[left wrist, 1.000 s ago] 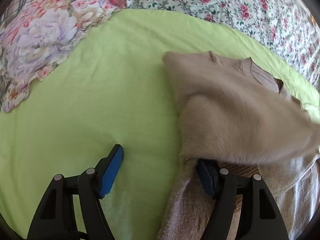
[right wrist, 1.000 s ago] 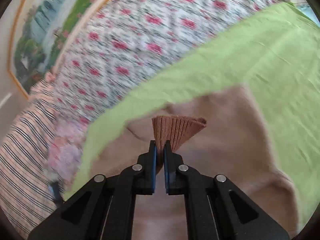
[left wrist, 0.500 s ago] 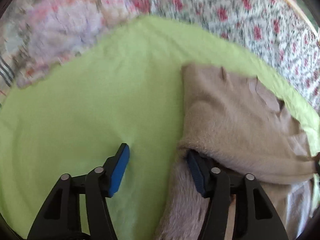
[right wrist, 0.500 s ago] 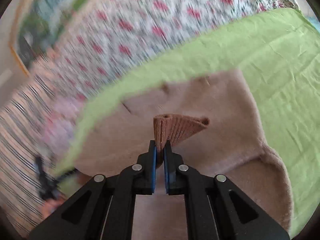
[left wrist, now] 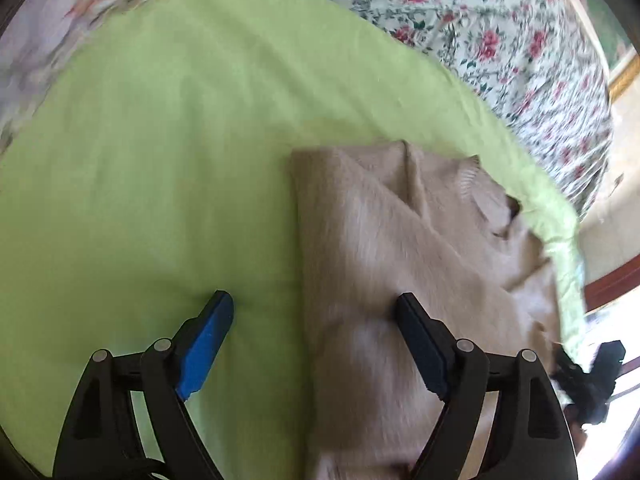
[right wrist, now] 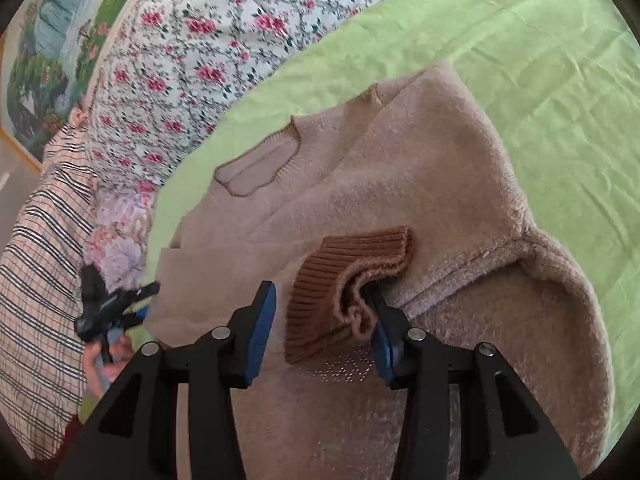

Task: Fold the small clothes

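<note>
A fuzzy beige sweater [right wrist: 420, 184] lies on a lime-green sheet [right wrist: 560, 80] spread over a bed, its neckline toward the floral quilt [right wrist: 192, 48]. One sleeve is folded across the body, and its brown ribbed cuff [right wrist: 348, 280] rests crumpled on the sweater's front.

The right hand-held gripper [right wrist: 320, 312] straddles that cuff. Its jaws are opening; the cuff sits between them, lying against the right pad and clear of the left one.

The left hand-held gripper [left wrist: 316, 324] is also opening, spread wide across the sweater's straight folded edge: one finger [left wrist: 208, 336] over bare sheet, the other [left wrist: 420, 344] over the sweater, nothing clamped.

A plaid fabric [right wrist: 36, 300] lies beside the quilt, and a framed landscape painting [right wrist: 52, 40] stands behind.
</note>
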`<state>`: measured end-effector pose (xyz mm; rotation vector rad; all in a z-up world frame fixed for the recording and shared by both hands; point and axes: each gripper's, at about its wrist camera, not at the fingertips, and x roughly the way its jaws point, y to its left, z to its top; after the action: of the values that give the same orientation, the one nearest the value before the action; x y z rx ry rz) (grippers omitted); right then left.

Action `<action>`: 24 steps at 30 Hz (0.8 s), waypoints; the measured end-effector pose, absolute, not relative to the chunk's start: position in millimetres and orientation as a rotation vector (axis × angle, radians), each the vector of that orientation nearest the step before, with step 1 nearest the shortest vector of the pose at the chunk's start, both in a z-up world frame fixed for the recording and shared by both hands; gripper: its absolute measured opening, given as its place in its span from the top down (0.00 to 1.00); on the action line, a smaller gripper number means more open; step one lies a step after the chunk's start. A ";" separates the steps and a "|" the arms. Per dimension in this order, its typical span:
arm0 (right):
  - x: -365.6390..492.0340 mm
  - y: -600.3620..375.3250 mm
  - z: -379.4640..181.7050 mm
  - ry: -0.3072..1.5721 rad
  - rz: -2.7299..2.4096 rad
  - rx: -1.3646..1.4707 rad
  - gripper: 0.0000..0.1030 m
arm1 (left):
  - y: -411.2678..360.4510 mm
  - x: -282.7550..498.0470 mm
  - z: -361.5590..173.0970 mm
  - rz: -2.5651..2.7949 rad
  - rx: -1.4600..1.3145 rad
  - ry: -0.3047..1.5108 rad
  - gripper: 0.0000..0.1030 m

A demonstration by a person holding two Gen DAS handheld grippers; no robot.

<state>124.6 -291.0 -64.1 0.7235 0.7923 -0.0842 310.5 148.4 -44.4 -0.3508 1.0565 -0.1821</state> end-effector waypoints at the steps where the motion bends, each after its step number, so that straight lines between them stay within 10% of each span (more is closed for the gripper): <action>1: 127.1 -289.7 -64.6 0.808 -0.091 0.707 0.82 | 140.9 312.1 -42.1 -0.182 -0.292 1.036 0.50; 3: 129.3 -284.4 -56.9 0.795 -0.078 0.659 0.90 | 128.5 310.8 -39.9 -0.211 -0.241 1.006 0.90; 9: 118.5 -271.5 -10.0 0.622 -0.116 0.429 0.92 | 126.7 277.7 -16.2 -0.133 -0.250 0.760 0.91; 14: 135.6 -297.7 -60.8 0.850 -0.206 0.531 0.92 | 124.4 285.5 -34.2 -0.074 -0.217 0.818 0.92; 24: 130.7 -276.2 -27.4 0.736 -0.151 0.491 0.84 | 134.0 252.4 -15.6 -0.090 -0.249 0.851 0.86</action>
<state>130.7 -276.2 -27.4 0.4912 0.7363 -0.1510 252.4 134.0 -15.6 -0.2491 0.8506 -0.0896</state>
